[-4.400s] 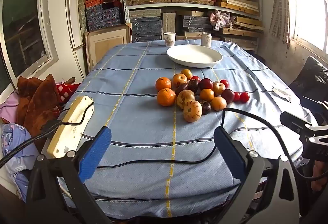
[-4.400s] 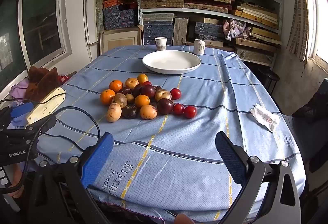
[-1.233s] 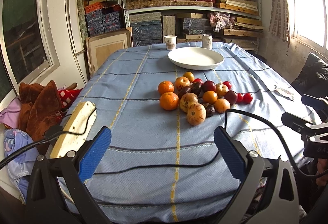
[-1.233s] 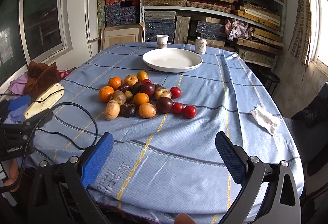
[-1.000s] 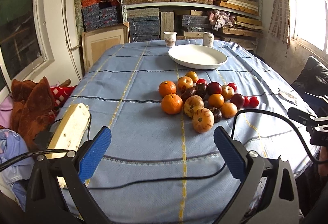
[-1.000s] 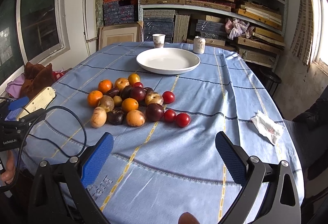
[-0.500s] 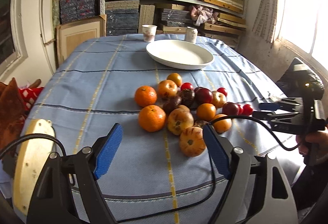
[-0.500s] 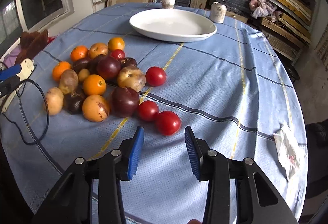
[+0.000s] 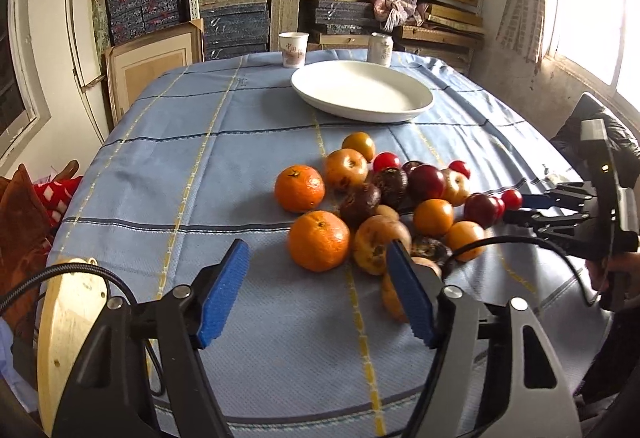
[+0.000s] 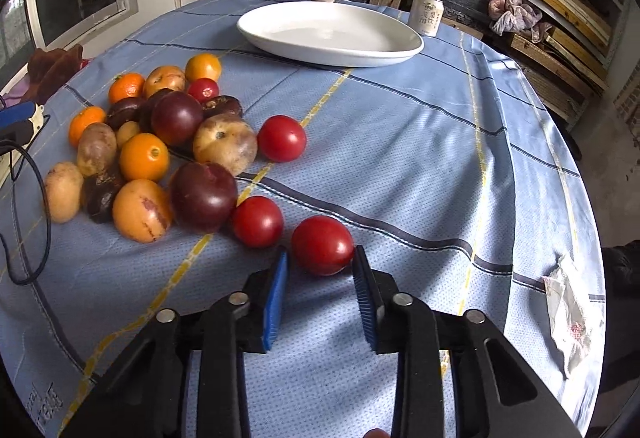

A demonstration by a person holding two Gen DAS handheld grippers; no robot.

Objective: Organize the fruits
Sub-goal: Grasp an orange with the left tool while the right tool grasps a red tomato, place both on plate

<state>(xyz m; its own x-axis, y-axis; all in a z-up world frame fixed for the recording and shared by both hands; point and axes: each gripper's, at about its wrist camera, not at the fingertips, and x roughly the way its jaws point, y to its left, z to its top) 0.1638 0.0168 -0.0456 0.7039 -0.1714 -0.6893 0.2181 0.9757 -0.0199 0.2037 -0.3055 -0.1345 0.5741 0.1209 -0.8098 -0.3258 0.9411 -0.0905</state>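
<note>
A pile of fruit lies on the blue checked tablecloth (image 9: 168,177): oranges, dark plums, brown-spotted fruits and red tomatoes. My left gripper (image 9: 318,290) is open just in front of the nearest orange (image 9: 319,240). My right gripper (image 10: 320,270) is open, its blue pads on either side of the nearest red tomato (image 10: 322,244), close to it but not closed. It also shows in the left wrist view (image 9: 516,207) at the right end of the pile. An empty white plate (image 9: 362,90) (image 10: 328,31) stands beyond the pile.
A paper cup (image 9: 293,49) and a drink can (image 9: 380,49) stand behind the plate. A crumpled paper (image 10: 570,322) lies at the right table edge. A wooden board (image 9: 68,322) and black cable (image 10: 28,205) lie at the left. Shelves of boxes fill the back wall.
Both grippers have moved forward to the fruit and narrowed. The right one has come down around the nearest red tomato; the left one has closed in on the near orange.
</note>
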